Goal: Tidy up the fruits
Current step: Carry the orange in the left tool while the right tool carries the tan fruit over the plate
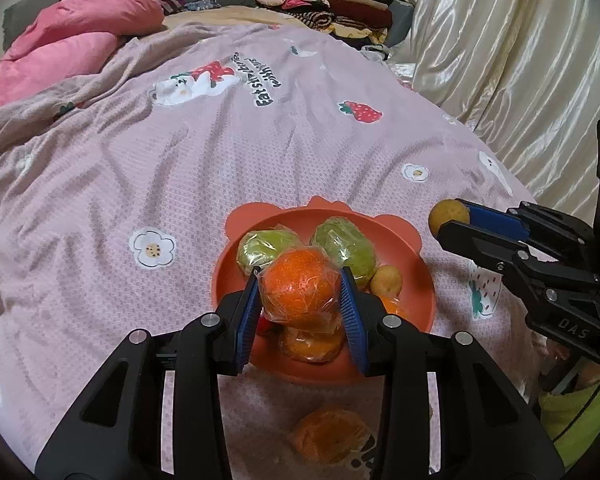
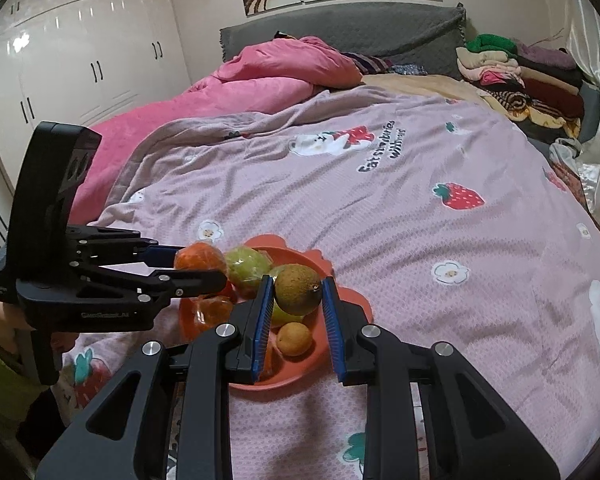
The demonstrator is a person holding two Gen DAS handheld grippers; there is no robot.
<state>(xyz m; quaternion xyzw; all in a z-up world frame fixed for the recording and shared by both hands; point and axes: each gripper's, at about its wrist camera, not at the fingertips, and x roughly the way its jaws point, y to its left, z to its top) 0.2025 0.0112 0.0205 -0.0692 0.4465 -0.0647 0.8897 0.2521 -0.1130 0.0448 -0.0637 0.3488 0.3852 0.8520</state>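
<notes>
left gripper (image 1: 300,294) pinches a wrapped orange (image 1: 300,286) over the bowl (image 1: 424,276); right gripper (image 2: 298,300) pinches a small brown fruit (image 2: 299,289).
the orange's slippery plastic may let it slide from the pads; dropped at lower centre of the frame, it could knock fruit from the crowded bowl onto the bedcover (image 1: 180,168).

Both wrist views look forward, close over the shared orange bowl (image 1: 420,280), probably from the bed's foot.
</notes>
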